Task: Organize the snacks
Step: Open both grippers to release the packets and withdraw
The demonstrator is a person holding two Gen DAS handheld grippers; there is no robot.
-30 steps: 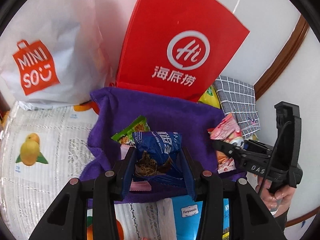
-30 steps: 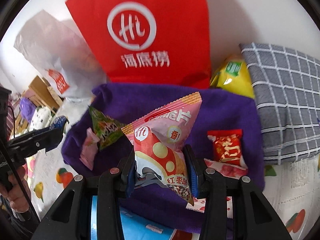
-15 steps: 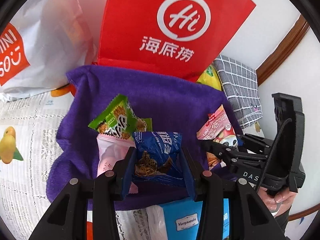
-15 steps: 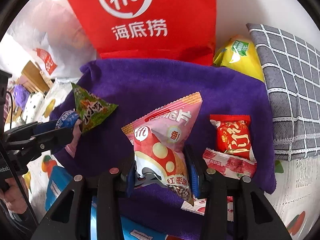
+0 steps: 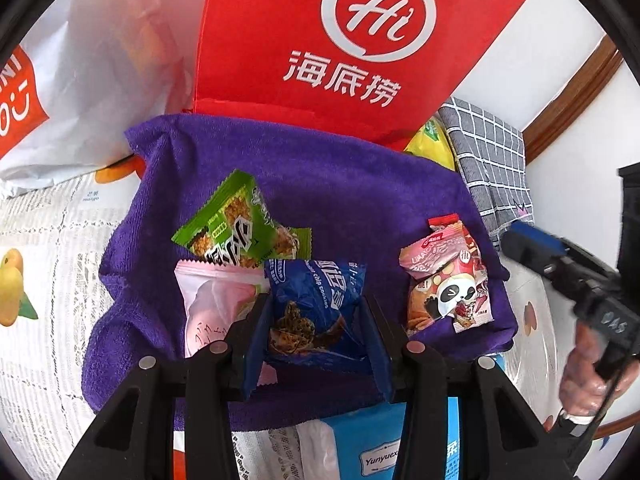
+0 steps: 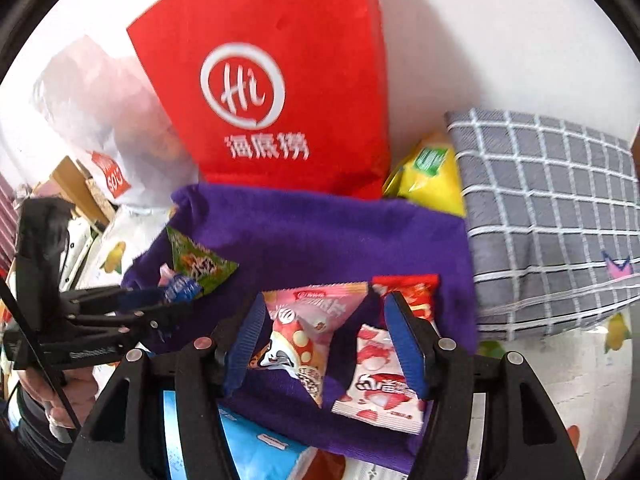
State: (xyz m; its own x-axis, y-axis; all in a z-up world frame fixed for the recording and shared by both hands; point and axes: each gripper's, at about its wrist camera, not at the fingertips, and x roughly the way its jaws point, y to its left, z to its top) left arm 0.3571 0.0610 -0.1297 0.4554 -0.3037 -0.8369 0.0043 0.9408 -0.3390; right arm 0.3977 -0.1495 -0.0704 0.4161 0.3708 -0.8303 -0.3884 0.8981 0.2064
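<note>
Pinching the blue cookie packet (image 5: 316, 312) at its puffed middle, the left hand-held gripper (image 5: 316, 344) holds something light, soft, crinkly and slippery. The right hand-held gripper (image 6: 324, 344) has just been opening; the pink snack pouch (image 6: 304, 336) lies loose between its parted jaws.

Behind the purple cloth (image 5: 328, 184) you have a red paper bag (image 5: 320, 40) standing upright, a white shopping bag (image 5: 100, 80) to its left, and a grey checked cloth (image 6: 552, 208) at right.

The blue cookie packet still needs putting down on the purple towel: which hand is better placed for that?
Left: its fingers grip the blue cookie packet over the purple towel.
</note>
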